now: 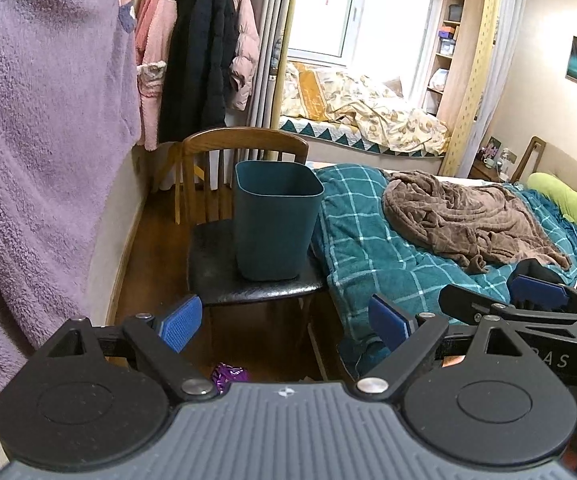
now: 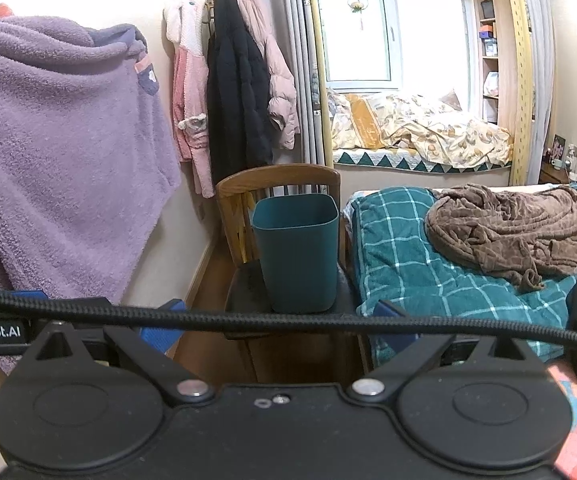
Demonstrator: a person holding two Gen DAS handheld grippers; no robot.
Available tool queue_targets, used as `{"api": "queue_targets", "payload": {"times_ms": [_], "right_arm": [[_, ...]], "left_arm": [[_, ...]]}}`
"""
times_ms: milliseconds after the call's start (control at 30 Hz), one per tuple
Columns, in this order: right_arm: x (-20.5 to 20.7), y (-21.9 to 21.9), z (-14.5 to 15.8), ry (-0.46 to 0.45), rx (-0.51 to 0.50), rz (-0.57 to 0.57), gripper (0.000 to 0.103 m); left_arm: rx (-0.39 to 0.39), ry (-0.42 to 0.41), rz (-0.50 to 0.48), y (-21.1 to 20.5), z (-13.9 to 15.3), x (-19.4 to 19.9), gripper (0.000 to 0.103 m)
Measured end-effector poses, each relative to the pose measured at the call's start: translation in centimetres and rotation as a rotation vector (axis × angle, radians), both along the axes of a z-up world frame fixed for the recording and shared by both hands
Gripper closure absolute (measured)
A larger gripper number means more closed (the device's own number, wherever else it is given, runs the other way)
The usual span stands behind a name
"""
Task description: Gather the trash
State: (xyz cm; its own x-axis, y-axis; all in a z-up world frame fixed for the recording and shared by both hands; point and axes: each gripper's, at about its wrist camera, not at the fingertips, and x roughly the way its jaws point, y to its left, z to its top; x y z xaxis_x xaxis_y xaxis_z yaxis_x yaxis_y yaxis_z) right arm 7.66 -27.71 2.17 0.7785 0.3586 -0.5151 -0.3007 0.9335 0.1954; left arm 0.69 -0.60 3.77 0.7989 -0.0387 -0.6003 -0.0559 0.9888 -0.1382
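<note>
- Fingers of the left gripper (image 1: 284, 326) stand spread, holding nothing; the right gripper (image 2: 280, 326) is also spread and empty.
- Purple wrapper (image 1: 229, 374) lies on the floor at lower centre of the left view, below and just behind the left pads, so the left looks nearer.
- Teal bin (image 1: 275, 220) stands on the chair (image 1: 248, 284), straight ahead at mid-frame.

The left gripper (image 1: 284, 326) is held level, its blue pads (image 1: 180, 322) spread wide with nothing between them. The right gripper (image 2: 280, 326) sits beside it, jaws likewise apart (a black cable crosses its view).
</note>
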Motion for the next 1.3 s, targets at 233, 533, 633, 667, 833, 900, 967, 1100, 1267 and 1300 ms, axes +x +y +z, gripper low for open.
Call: {"api": "queue_targets", "payload": {"times_ms": [233,533,633,667,833,900,967,1100,1267,1300], "right_arm": [[0.7,0.1,0.2,-0.017,-0.015,0.001,0.003],[3.1,-0.6,-0.9,-0.011,-0.023,0.003,0.003],[4.9,-0.9,-1.7,-0.001,-0.024,0.021,0.003],[5.6,-1.0,-2.0,0.001,-0.019,0.028,0.003],[9.9,-2.0,-3.2,-0.007,-0.021,0.084,0.003],[11.8,-2.5,-4.2,-0.002,-0.036,0.110,0.003],[13.7,-3.0,-5.2,-0.013,-0.036,0.141,0.003],[17.9,-3.6,-7.8,0.019,-0.045,0.215,0.003],[21.9,-3.1,-13.3,0.161,-0.079,0.342,0.007],[22.3,-2.8,-14.6,0.185,-0.091,0.362,0.007]], "left_arm": [[-0.009,-0.004,-0.002,0.0,0.0,0.6,0.012],[-0.012,0.037,0.016,-0.8,-0.9,4.4,0.012],[-0.019,0.044,0.027,-1.2,-1.4,6.4,0.012],[-0.023,0.047,0.034,-1.3,-1.5,7.2,0.012],[-0.070,0.071,0.103,-1.4,-2.9,11.8,0.012],[-0.064,0.103,0.135,-1.8,-4.0,13.9,0.012],[-0.080,0.136,0.165,-1.9,-5.3,15.6,0.012],[-0.088,0.234,0.231,-2.2,-8.7,18.8,0.012],[-0.092,0.334,0.279,-1.3,-13.8,21.1,0.012],[-0.102,0.356,0.281,-0.8,-15.1,21.6,0.012]]}}
